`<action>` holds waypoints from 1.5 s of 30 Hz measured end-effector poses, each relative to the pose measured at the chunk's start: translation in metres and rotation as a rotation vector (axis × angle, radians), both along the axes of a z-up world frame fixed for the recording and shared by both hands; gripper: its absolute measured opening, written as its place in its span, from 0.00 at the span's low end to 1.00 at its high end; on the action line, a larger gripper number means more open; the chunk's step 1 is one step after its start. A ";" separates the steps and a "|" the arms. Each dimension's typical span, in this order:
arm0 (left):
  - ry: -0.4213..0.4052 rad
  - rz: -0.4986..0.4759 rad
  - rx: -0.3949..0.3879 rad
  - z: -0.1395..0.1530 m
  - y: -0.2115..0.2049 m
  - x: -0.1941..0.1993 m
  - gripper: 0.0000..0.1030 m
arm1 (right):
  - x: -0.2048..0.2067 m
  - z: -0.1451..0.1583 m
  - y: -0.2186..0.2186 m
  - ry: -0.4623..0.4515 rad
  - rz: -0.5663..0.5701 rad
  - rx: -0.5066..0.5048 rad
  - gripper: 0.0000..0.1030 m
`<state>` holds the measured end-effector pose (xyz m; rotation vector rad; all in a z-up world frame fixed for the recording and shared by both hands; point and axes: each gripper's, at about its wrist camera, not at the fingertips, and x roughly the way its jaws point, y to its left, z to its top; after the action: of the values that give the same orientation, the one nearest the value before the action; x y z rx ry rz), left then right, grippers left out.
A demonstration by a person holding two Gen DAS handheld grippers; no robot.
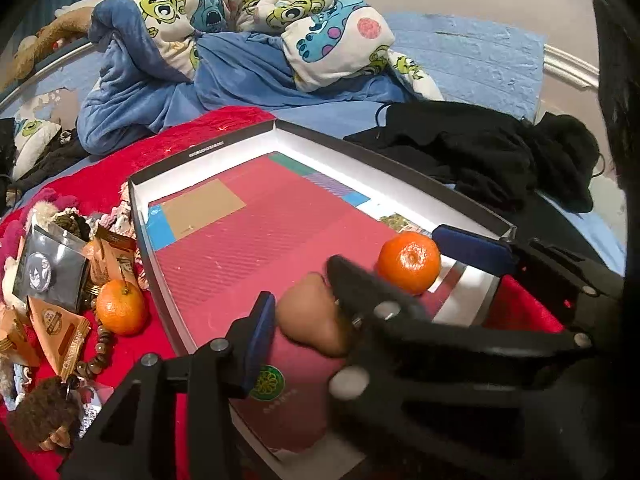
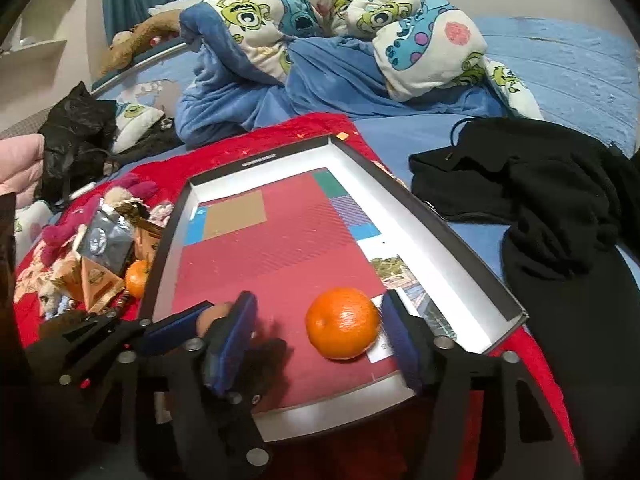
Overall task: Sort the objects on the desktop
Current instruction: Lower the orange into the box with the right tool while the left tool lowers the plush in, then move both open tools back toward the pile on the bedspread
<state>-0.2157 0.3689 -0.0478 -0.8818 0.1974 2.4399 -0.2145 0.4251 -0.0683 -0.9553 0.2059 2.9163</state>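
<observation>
Bed (image 2: 560, 48) beneath red cloth (image 2: 240, 152)

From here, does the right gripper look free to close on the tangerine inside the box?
Probably yes. The right gripper is open, and the tangerine sits between its fingers on the red sheet in the box. Nothing lies between them; the left gripper works beside it, at the brown egg-shaped object.

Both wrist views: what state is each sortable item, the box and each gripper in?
Box: open, lidless.
Orange in box: resting between right gripper fingers, ungrasped.
Second orange: outside box, on red cloth.
Tan object: in box, between left gripper fingers.
Both grippers: open.
</observation>
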 end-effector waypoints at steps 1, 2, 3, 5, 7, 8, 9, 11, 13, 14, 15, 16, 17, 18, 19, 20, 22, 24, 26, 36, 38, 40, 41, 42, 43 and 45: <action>0.010 0.000 -0.001 0.002 0.000 0.002 0.61 | 0.000 0.001 0.000 0.004 0.016 -0.010 0.71; 0.032 0.015 -0.008 0.004 0.000 0.004 0.75 | 0.000 0.001 0.000 0.010 0.025 -0.017 0.74; 0.057 0.059 -0.029 0.005 -0.001 0.006 0.86 | 0.001 0.002 0.000 0.015 0.033 -0.025 0.80; 0.075 0.076 -0.026 0.006 -0.003 0.008 0.86 | 0.004 0.004 0.002 0.026 0.009 -0.026 1.00; 0.068 0.067 -0.013 0.005 -0.004 0.009 0.86 | 0.007 0.007 0.001 0.040 0.015 -0.034 1.00; 0.065 0.067 -0.012 0.005 -0.004 0.009 0.86 | 0.007 0.008 0.001 0.041 0.016 -0.034 1.00; 0.066 0.068 -0.012 0.005 -0.004 0.009 0.86 | 0.008 0.008 0.000 0.039 0.016 -0.032 1.00; 0.068 0.070 -0.020 0.006 -0.005 0.010 0.86 | 0.008 0.009 -0.001 0.038 0.015 -0.024 1.00; 0.082 0.079 -0.036 0.007 -0.006 0.014 0.87 | 0.008 0.009 -0.001 0.038 0.016 -0.023 1.00; 0.094 0.089 -0.036 0.008 -0.008 0.016 0.89 | 0.008 0.009 -0.001 0.038 0.016 -0.024 1.00; 0.101 0.099 -0.034 0.010 -0.011 0.017 0.96 | 0.008 0.009 -0.001 0.038 0.016 -0.024 1.00; 0.098 0.110 -0.025 0.011 -0.016 0.018 1.00 | 0.009 0.009 -0.001 0.039 0.017 -0.027 1.00; 0.092 0.105 -0.014 0.012 -0.019 0.018 1.00 | 0.009 0.009 0.000 0.040 0.016 -0.028 1.00; 0.082 0.099 -0.007 0.013 -0.023 0.018 1.00 | 0.009 0.009 0.000 0.038 0.016 -0.029 1.00; 0.078 0.098 -0.007 0.013 -0.026 0.019 1.00 | 0.009 0.009 -0.001 0.034 0.017 -0.026 1.00; 0.079 0.103 -0.012 0.012 -0.030 0.020 1.00 | 0.009 0.009 -0.003 0.031 0.017 -0.021 1.00; 0.083 0.111 -0.008 0.014 -0.036 0.025 1.00 | 0.011 0.009 -0.008 0.024 0.023 -0.010 1.00; 0.086 0.120 -0.006 0.016 -0.041 0.028 1.00 | 0.012 0.010 -0.012 0.016 0.032 -0.012 1.00; 0.097 0.139 -0.004 0.018 -0.049 0.032 1.00 | 0.014 0.012 -0.017 0.020 0.037 -0.007 1.00; 0.105 0.260 0.028 0.030 -0.113 0.043 1.00 | 0.024 0.034 -0.066 0.070 0.054 0.120 1.00; 0.117 0.283 0.035 0.034 -0.129 0.048 1.00 | 0.026 0.039 -0.081 0.084 0.074 0.129 1.00; 0.126 0.315 0.042 0.039 -0.151 0.053 1.00 | 0.026 0.043 -0.095 0.094 0.096 0.117 1.00; 0.129 0.327 0.045 0.041 -0.161 0.055 1.00 | 0.025 0.044 -0.100 0.096 0.104 0.111 1.00; 0.134 0.342 0.047 0.043 -0.171 0.057 1.00 | 0.025 0.045 -0.106 0.100 0.111 0.105 1.00; 0.137 0.357 0.045 0.045 -0.181 0.058 1.00 | 0.024 0.047 -0.113 0.105 0.119 0.096 1.00; 0.150 0.379 0.041 0.050 -0.199 0.060 1.00 | 0.022 0.048 -0.125 0.109 0.128 0.076 1.00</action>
<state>-0.1558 0.1695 0.0021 -0.7745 0.0346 2.8542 -0.1924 0.3004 -0.0203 -0.8289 0.0399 3.0704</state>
